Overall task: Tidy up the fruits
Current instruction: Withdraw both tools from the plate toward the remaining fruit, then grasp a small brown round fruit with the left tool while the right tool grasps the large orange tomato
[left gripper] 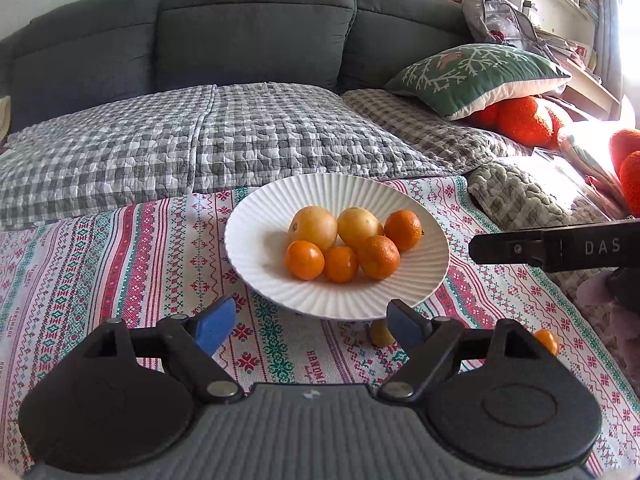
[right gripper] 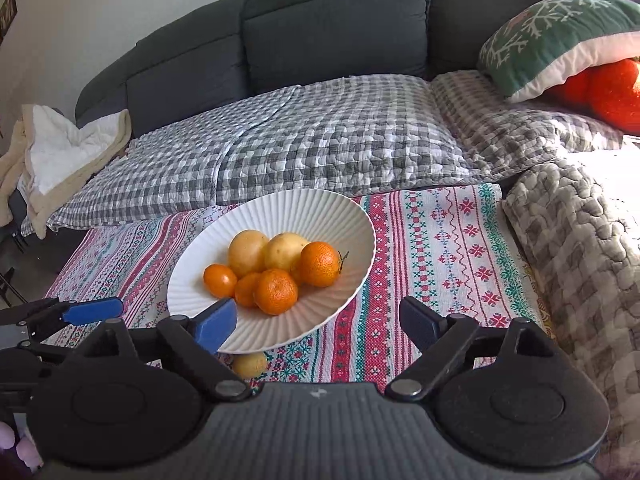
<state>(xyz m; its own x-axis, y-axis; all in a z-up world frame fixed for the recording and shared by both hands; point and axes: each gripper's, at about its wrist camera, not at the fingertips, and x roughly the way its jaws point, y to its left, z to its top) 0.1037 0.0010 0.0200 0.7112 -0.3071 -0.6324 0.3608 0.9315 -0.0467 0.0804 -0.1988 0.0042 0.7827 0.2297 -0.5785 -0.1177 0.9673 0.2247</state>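
A white ribbed bowl [left gripper: 400, 296] [right gripper: 312, 216] on the patterned cloth holds two yellow fruits [left gripper: 314, 227] [right gripper: 248, 251] and several tangerines [left gripper: 378, 257] [right gripper: 276, 291]. One yellow fruit [left gripper: 379, 334] [right gripper: 250, 364] lies on the cloth by the bowl's near rim. A small tangerine [left gripper: 547, 340] lies on the cloth to the right. My left gripper [left gripper: 312, 324] is open and empty just short of the bowl. My right gripper [right gripper: 320, 322] is open and empty, its left finger over the bowl's near rim. It shows side-on in the left wrist view [left gripper: 552, 246].
The table with the patterned cloth [left gripper: 120, 260] stands against a grey sofa [left gripper: 248, 32] under a checked quilt [left gripper: 200, 136]. A green pillow [left gripper: 476, 76] and orange plush toys [left gripper: 524, 120] lie at the right. A folded blanket [right gripper: 60, 160] lies at the left.
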